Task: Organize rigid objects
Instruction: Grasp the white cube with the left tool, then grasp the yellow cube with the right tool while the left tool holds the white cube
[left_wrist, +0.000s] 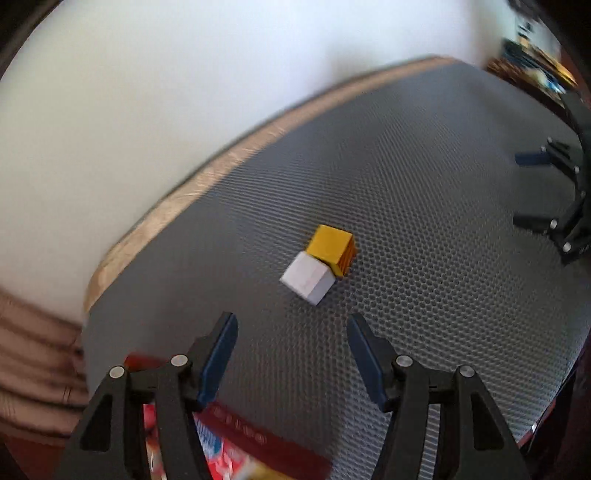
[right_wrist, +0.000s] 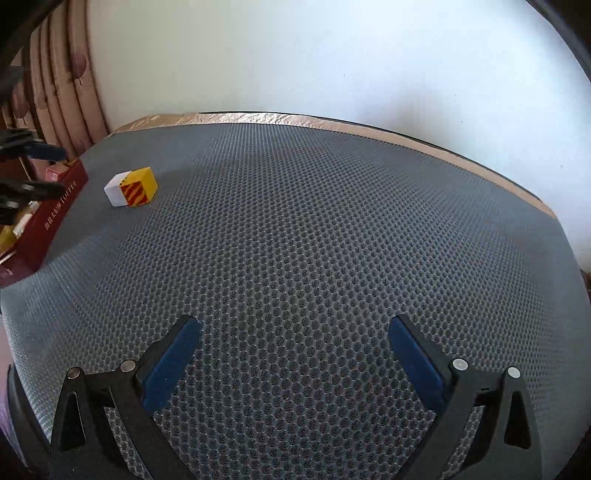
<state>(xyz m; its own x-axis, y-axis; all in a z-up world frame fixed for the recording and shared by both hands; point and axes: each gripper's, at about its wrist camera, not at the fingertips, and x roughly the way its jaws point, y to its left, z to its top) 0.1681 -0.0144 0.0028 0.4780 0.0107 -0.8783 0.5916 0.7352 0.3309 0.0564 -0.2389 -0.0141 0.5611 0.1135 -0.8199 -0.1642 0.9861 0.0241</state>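
A white cube (left_wrist: 308, 278) and a yellow cube (left_wrist: 332, 247) with a red-striped face sit touching each other on the grey honeycomb mat (left_wrist: 424, 184). My left gripper (left_wrist: 291, 319) hovers just short of them, open, with nothing between its blue pads. In the right wrist view the same white cube (right_wrist: 114, 190) and yellow cube (right_wrist: 140, 190) lie far off at the upper left, with the left gripper (right_wrist: 62, 170) beside them. My right gripper (right_wrist: 294, 323) stands wide open over bare mat (right_wrist: 314, 221). It also shows at the right edge of the left wrist view as the right gripper (left_wrist: 517, 190).
A dark red open box (right_wrist: 55, 218) holding several items sits at the mat's left edge; the red box (left_wrist: 258, 443) lies under my left gripper. A tan table rim (left_wrist: 221, 162) borders the mat against a white wall. A pleated curtain (right_wrist: 70, 74) hangs at the left.
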